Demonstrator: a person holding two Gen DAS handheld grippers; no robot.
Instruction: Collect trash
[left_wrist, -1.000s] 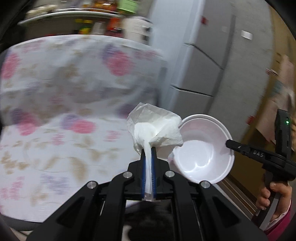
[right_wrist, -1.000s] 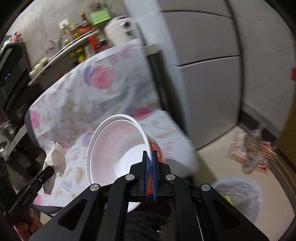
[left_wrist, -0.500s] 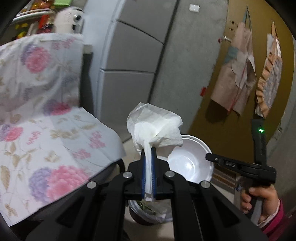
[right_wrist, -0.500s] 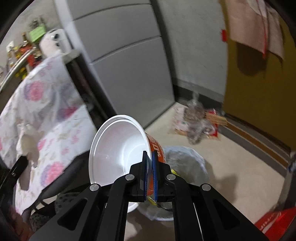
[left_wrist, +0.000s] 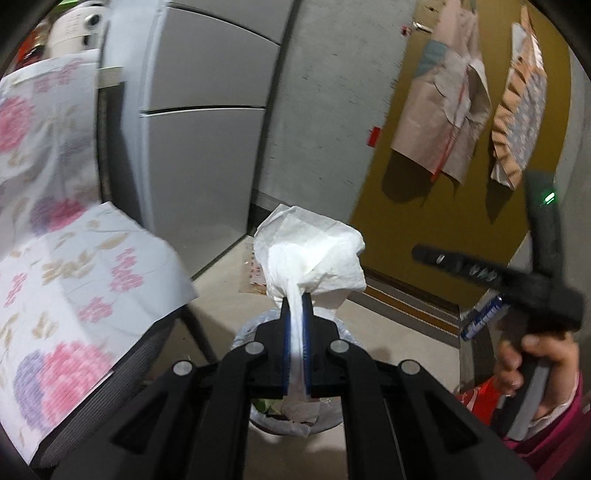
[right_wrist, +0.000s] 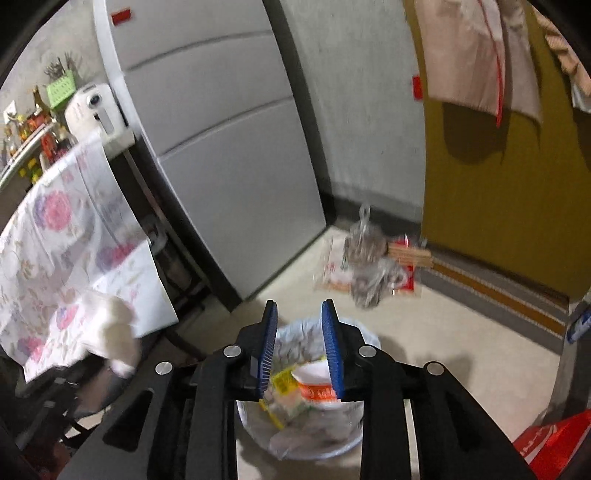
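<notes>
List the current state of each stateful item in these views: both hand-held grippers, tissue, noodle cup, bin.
Left hand-held gripper: shut on the tissue.
Tissue: crumpled, pinched, above the bin.
Right hand-held gripper: jaws opening, nothing between them.
Noodle cup: lying inside the bin.
Bin: lined, open-topped, partly filled.

grey fridge (right_wrist: 229, 155) against a concrete wall (right_wrist: 354, 110), ochre wall (right_wrist: 491, 206), beige floor (right_wrist: 461, 339).

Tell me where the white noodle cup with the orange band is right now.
In the right wrist view, the white noodle cup with the orange band lies inside the bag-lined trash bin, below the opening right hand-held gripper.
</notes>
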